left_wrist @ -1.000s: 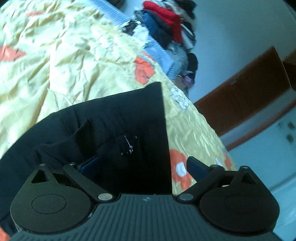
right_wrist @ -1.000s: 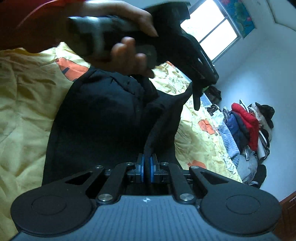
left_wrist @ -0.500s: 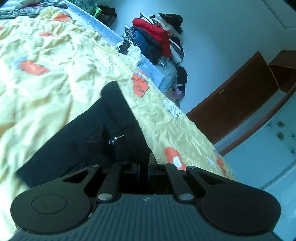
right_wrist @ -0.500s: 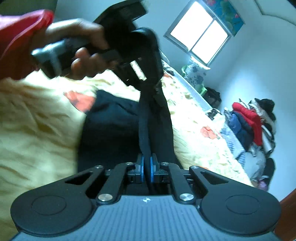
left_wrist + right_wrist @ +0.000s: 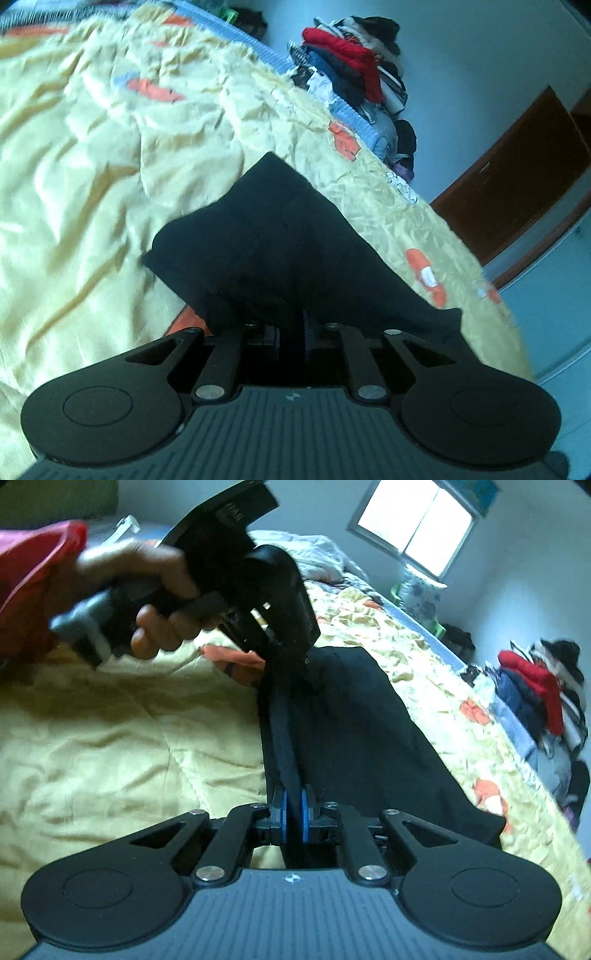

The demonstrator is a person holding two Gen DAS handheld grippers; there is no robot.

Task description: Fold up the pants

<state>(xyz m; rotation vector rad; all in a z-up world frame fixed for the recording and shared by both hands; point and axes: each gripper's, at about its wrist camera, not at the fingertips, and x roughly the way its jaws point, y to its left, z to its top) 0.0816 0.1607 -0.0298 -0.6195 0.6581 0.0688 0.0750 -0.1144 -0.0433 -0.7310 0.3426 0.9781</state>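
Bedroom, pale blue walls; window [image 5: 417, 528] bright at the far end, brown wooden door [image 5: 517, 184] off to the side.

Bed: yellow bedspread [image 5: 92, 184] with orange patches, heavily creased, covering the whole surface.

Heap of clothes [image 5: 354, 70]: red, blue and dark items piled beyond the far edge of the bed.

Black pants [image 5: 362, 738]: lying on the bedspread near its edge, one band of the fabric lifted and drawn taut between my two tongs. The rest spreads flat toward the heap of clothes.

My right gripper [image 5: 293, 812]: blue pads clenched on the near end of that taut band; the cloth runs straight up from between them.

My left gripper [image 5: 291, 332]: jaws close together with black fabric between them, having just eased apart slightly. The pads are in shadow under the cloth, so the grip looks firm but I say so with some caution. From the right-hand view its tips meet the far end of the band.

My left hand [image 5: 155, 602]: wrapped round the handle, red sleeve [image 5: 33, 579] at the wrist.
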